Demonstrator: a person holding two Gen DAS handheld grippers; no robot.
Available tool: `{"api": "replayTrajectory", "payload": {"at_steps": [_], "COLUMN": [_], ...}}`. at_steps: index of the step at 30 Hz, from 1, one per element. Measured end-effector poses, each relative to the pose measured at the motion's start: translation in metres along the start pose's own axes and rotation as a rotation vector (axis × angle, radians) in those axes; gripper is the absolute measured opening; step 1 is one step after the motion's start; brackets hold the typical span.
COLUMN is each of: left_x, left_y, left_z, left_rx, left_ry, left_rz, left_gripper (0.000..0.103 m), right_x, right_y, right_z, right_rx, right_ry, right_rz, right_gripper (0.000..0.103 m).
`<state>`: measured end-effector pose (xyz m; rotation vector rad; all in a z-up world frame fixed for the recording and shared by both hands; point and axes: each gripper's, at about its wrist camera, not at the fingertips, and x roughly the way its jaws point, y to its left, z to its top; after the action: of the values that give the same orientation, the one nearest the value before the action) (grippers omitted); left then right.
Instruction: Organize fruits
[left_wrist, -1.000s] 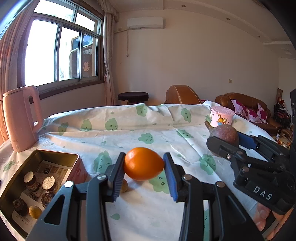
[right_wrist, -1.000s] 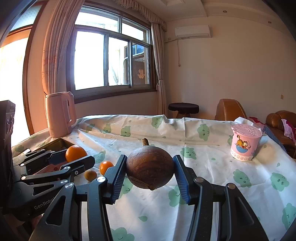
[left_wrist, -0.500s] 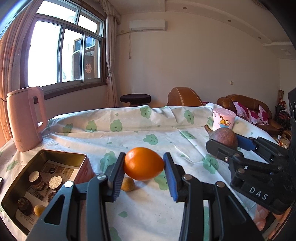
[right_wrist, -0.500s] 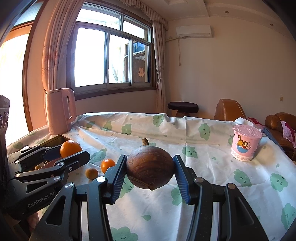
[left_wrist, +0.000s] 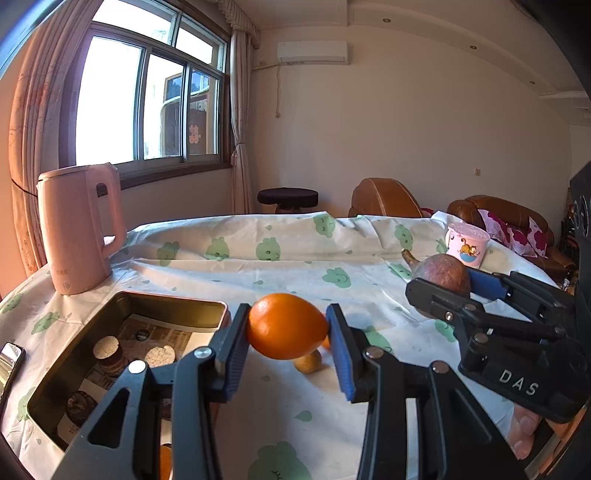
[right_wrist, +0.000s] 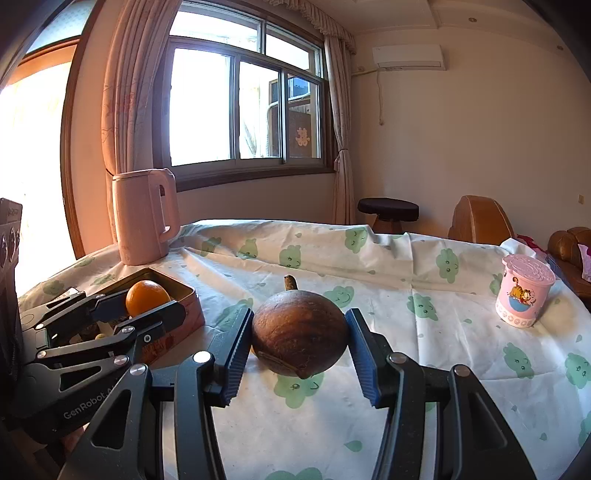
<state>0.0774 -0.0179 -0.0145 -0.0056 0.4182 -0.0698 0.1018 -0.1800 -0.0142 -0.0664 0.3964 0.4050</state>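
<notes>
Both tools grip fruit: left tool (left_wrist: 287, 345) an orange (left_wrist: 286, 325), right tool (right_wrist: 299, 350) a brown fruit (right_wrist: 300, 336) (stem seen only left-view).

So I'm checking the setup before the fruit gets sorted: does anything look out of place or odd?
One thing: the metal tin beside the left gripper already holds what look like small cakes or pastries on printed paper, not fruit. A small yellowish fruit lies loose on the tablecloth. Nothing looks spilled or damaged.

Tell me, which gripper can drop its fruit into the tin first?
Probably left. The left gripper holds the orange beside the tin; the right gripper's brown fruit is farther.
</notes>
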Motion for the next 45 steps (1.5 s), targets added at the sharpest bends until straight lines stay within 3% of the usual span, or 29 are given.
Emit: {"api": "replayTrajectory", "payload": {"at_steps": [23, 45], "left_x": [-0.019, -0.016], "left_y": [0.084, 0.139], "left_z": [-0.005, -0.011], "left_rx": [-0.061, -0.111], "left_ry": [0.010, 0.054], "left_rz": [0.162, 0.244], "left_gripper": [0.042, 0.042], "right_x": [0.034, 0.064], "right_y": [0.091, 0.141], "right_z": [0.028, 0.026], "right_rx": [-0.111, -0.160], "right_ry": [0.017, 0.067], "right_rz": [0.147, 0.217], "right_gripper": [0.053, 0.053]}}
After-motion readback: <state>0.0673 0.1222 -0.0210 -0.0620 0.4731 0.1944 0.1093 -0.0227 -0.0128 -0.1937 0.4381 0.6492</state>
